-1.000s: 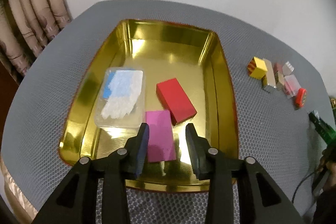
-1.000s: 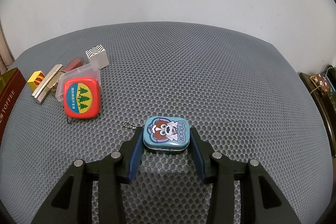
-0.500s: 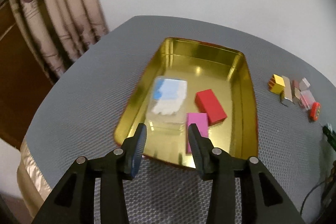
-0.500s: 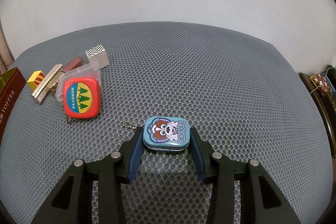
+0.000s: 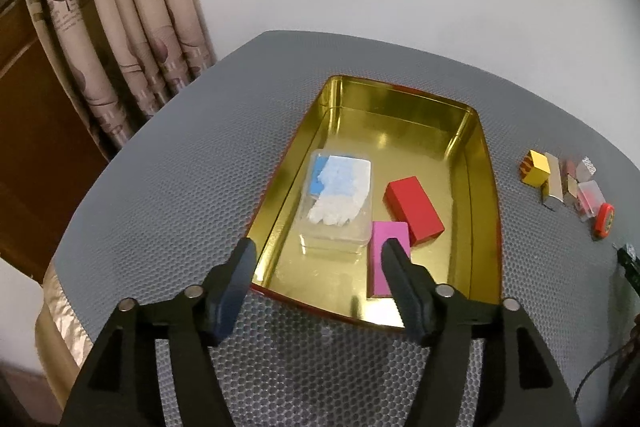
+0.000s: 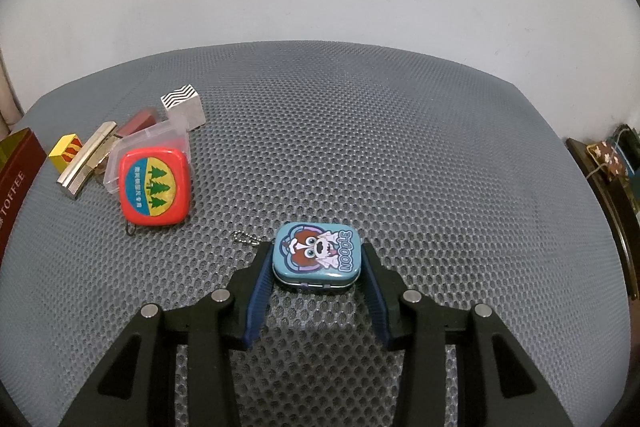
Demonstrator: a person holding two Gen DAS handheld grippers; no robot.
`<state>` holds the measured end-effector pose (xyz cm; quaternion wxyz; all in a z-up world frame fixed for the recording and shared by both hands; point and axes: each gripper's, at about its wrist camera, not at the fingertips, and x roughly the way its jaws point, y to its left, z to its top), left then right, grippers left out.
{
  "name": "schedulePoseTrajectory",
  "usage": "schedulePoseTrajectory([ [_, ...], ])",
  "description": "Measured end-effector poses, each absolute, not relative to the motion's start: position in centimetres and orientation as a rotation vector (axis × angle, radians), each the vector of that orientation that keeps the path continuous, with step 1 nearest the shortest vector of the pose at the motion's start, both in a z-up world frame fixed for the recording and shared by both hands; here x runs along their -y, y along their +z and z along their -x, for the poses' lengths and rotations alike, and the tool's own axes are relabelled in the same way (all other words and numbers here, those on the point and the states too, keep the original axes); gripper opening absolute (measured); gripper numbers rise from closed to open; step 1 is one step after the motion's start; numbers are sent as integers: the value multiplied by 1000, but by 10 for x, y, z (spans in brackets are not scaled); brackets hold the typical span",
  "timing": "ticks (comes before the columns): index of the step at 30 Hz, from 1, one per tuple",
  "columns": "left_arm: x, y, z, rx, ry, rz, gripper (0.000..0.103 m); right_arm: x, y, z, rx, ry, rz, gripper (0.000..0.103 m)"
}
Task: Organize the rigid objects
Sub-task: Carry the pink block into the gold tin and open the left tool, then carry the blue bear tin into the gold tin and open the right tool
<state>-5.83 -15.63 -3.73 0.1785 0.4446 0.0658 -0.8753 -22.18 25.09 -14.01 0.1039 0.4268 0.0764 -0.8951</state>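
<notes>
In the left wrist view a gold tin tray (image 5: pixel 484 163) holds a clear plastic box (image 5: pixel 340 195), a red box (image 5: pixel 414 209) and a pink box (image 5: pixel 390 231). My left gripper (image 5: pixel 318 247) hangs above the tray's near end. Its jaws are opening and nothing is between them. In the right wrist view my right gripper (image 6: pixel 315 255) is shut on a small blue cartoon-dog tin (image 6: pixel 318 253) that rests on the grey mesh. A short bead chain trails from the tin's left side.
A cluster lies between tray and tin: red tape measure (image 6: pixel 154 183), clear case (image 6: pixel 160 135), zigzag box (image 6: pixel 183 103), gold bar (image 6: pixel 88 157), yellow striped box (image 6: pixel 66 151). The tray's red side (image 6: pixel 16 171) shows far left. A curtain (image 5: pixel 120 27) hangs past the table's left edge.
My left gripper has drawn back and up from the tray and its jaws have spread wider; the pink box stays in the tray. The right gripper and blue tin have not moved.
</notes>
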Motion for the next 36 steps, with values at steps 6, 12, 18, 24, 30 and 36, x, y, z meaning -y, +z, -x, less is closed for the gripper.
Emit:
schedulePoseTrajectory([
  [6,166,-35,57,-242,-2465,-1250,70,-252,-134,219,-228,-2665,-1271,43],
  [12,177,-30,50,-287,-2437,-1204,75,-251,-119,211,-219,-2652,-1221,43],
  [18,184,-30,48,-317,-2419,-1202,76,-241,-107,192,-213,-2598,-1174,43],
  [24,191,-29,45,-331,-2411,-1197,76,-222,-98,165,-244,-2512,-1127,43],
  [30,200,-27,42,-362,-2386,-1184,80,-198,-83,145,-272,-2415,-1069,43],
  [36,214,-26,38,-407,-2348,-1159,81,-111,-41,114,-319,-2305,-1000,43],
])
